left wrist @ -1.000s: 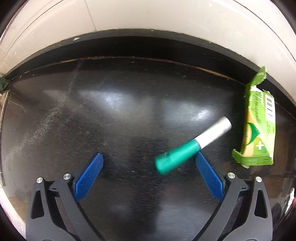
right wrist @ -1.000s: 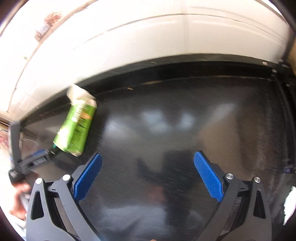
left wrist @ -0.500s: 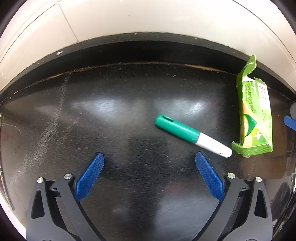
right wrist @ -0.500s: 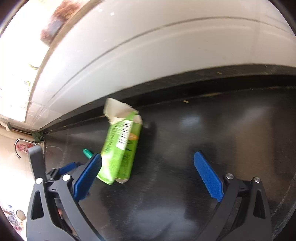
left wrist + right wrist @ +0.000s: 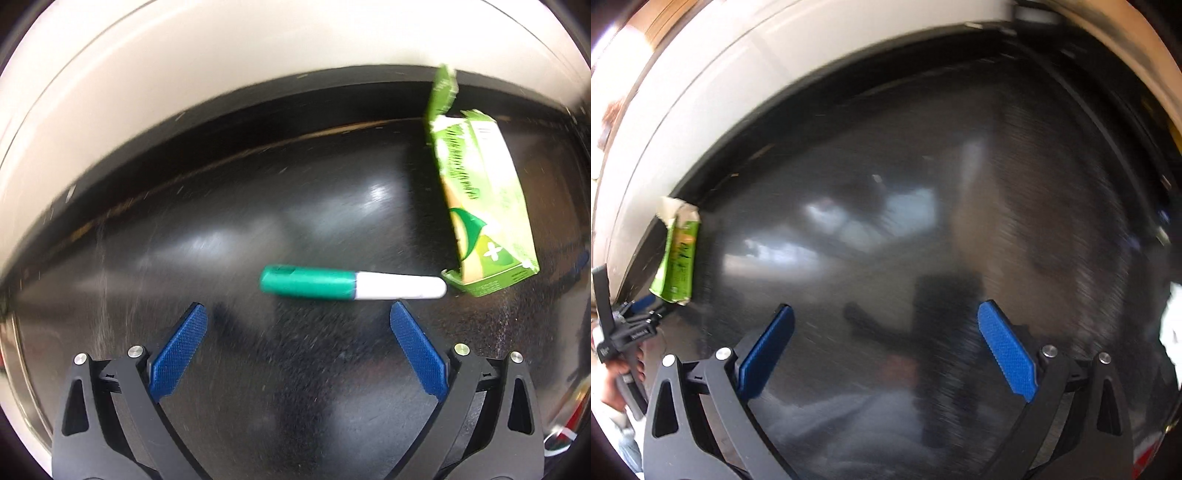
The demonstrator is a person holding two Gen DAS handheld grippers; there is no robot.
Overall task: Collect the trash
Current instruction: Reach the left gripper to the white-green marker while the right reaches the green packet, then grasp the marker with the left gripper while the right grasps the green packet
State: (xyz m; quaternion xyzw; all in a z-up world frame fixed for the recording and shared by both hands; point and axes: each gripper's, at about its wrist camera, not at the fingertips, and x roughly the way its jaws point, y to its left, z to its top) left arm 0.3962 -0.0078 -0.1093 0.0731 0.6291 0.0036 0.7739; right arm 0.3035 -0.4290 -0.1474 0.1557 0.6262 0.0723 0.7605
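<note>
Here, both the left tongs (image 5: 297, 325) and right tongs (image 5: 884, 326) are held spread wide, gripping nothing. A green-capped marker (image 5: 352, 287) lies on the black counter (image 5: 229, 206) just beyond the left tongs, its white end nearly touching a torn green carton (image 5: 480, 206).

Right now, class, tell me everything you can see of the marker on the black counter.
The marker has a green cap and a white barrel that looks like smooth plastic. It is capped and lies flat, running left to right across the left wrist view, cap to the left. It rests on the glossy black counter, just ahead of the open left gripper, untouched by either finger. Its white end lies at the bottom corner of the green carton; contact cannot be told.
</note>
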